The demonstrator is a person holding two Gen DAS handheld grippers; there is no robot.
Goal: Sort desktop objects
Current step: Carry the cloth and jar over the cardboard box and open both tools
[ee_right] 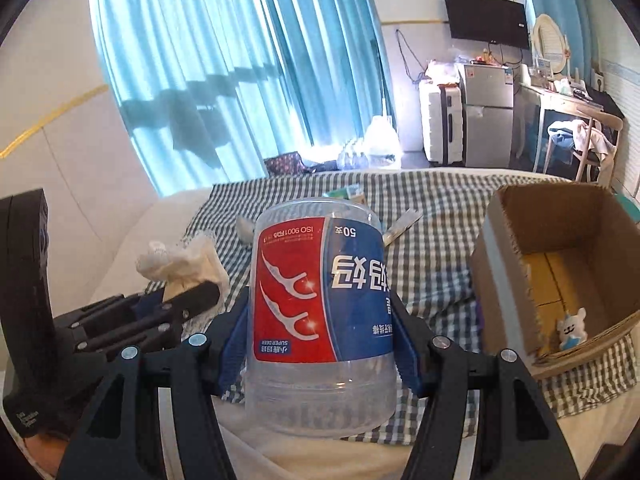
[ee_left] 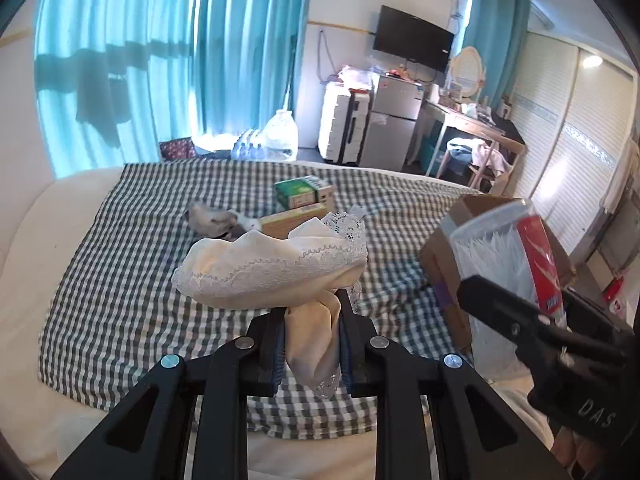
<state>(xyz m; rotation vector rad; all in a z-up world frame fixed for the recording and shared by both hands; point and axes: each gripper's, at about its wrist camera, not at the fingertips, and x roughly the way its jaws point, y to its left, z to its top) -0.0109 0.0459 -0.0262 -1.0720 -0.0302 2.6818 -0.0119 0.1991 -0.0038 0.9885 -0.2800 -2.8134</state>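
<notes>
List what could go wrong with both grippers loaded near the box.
The cream cloth hangs loose from the left gripper and may snag or slip out. The smooth plastic jar, held upside down in the right gripper, may slide free or knock the cardboard box rim.

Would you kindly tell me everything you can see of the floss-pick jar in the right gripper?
The jar is a clear plastic cylinder, seemingly full of white picks, with a red-and-blue label showing two floss picks and "50". The print reads upside down, so it is held inverted and roughly upright. The right gripper clamps it, blue fingers pressing both sides, lifted above the checked cloth, left of the cardboard box.
</notes>
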